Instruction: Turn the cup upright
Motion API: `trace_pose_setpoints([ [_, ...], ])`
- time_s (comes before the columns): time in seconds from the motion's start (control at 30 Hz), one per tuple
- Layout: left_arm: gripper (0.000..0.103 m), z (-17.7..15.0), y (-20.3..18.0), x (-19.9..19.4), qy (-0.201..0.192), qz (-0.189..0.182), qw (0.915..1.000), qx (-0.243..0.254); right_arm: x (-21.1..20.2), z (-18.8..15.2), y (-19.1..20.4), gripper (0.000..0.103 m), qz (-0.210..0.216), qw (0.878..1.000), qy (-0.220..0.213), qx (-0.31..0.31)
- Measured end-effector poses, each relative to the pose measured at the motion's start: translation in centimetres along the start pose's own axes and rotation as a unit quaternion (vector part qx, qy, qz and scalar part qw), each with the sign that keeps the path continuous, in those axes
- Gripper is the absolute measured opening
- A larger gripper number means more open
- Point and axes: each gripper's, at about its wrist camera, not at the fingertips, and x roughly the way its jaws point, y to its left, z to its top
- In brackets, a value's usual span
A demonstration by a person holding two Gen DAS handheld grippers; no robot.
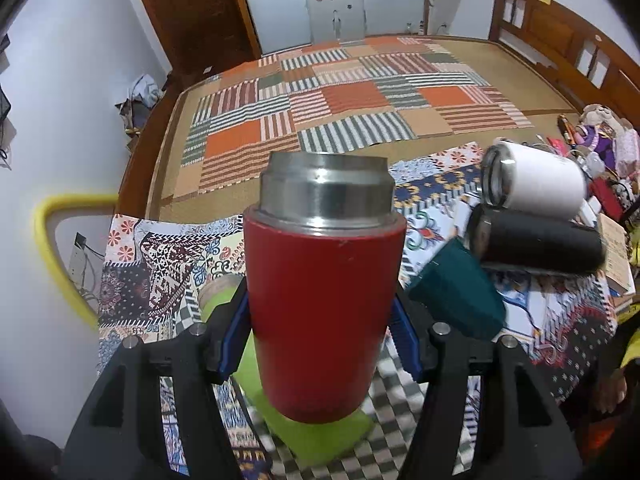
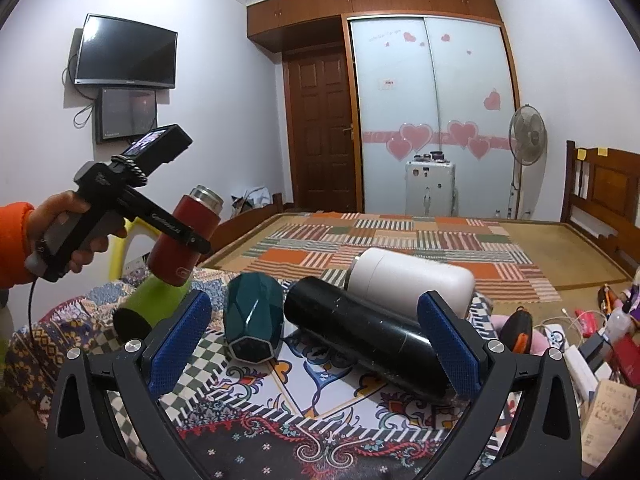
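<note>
Between the blue pads of your left gripper [image 1: 322, 320] sits the red cylindrical flask with a bare steel neck [image 1: 324, 280], clamped round its lower body, mouth up, tilted slightly, lifted above the patterned cloth [image 1: 160, 264]. Risk: the smooth painted wall could slip through the pads, or the base could strike the lime-green bottle [image 1: 224, 300] lying directly beneath and topple on release. Your right gripper [image 2: 318, 344] is spread wide and holds nothing; the black cylindrical flask [image 2: 360, 332] lies on its side between its fingers. Beyond lie the dark-green faceted cup [image 2: 252, 320] and the white flask [image 2: 412, 276].
</note>
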Motion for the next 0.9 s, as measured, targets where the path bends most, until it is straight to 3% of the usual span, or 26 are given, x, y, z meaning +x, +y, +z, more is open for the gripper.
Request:
trace_pose_setpoints([
  [0.37, 0.062, -5.1, -4.4, -3.9, 0.008, -0.046, 0.9987, 0.018, -3.2, 0.8, 0.1, 0.103, -0.013, 1.000, -0.021, -0.002],
  [0.67, 0.062, -9.4, -8.6, -2.1, 0.061, -0.104, 0.9923, 0.025, -4.7, 0.3, -0.2, 0.103, -0.024, 0.999, -0.022, 0.000],
  [0.9, 0.062, -10.5, -9.0, 0.1, 0.092, -0.114, 0.9892, 0.005, -4.9, -0.4, -0.2, 0.103, -0.025, 1.000, -0.017, -0.003],
])
